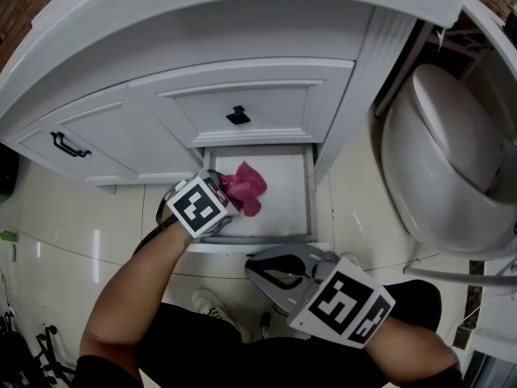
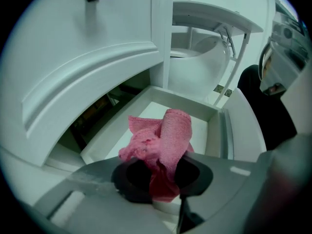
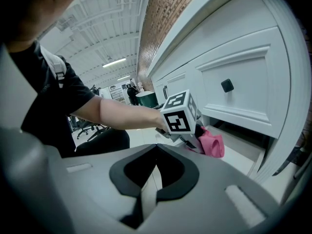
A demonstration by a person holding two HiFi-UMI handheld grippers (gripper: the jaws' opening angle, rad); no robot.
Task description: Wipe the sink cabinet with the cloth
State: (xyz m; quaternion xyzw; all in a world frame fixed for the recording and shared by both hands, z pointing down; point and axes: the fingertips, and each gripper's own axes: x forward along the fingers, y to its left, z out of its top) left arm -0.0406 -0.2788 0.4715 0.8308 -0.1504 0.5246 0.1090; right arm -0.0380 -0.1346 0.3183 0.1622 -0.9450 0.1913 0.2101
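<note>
The white sink cabinet (image 1: 266, 39) fills the top of the head view, and its bottom drawer (image 1: 311, 192) is pulled open. My left gripper (image 1: 228, 191) is shut on a crumpled pink cloth (image 1: 248, 186) and holds it over the drawer's left part. In the left gripper view the cloth (image 2: 168, 130) bulges out above the jaws of the left gripper (image 2: 163, 172), with the drawer (image 2: 214, 113) behind it. My right gripper (image 1: 254, 267) hangs in front of the drawer, shut with nothing in it. The right gripper view shows its jaws (image 3: 156, 152) closed and the cloth (image 3: 213, 143) beyond.
A white toilet (image 1: 440, 160) stands close on the right of the cabinet. The upper drawer has a black knob (image 1: 237, 115), and the left drawer a black handle (image 1: 69, 145). The person's shoe (image 1: 212, 304) rests on the tiled floor (image 1: 56, 225) below the drawer.
</note>
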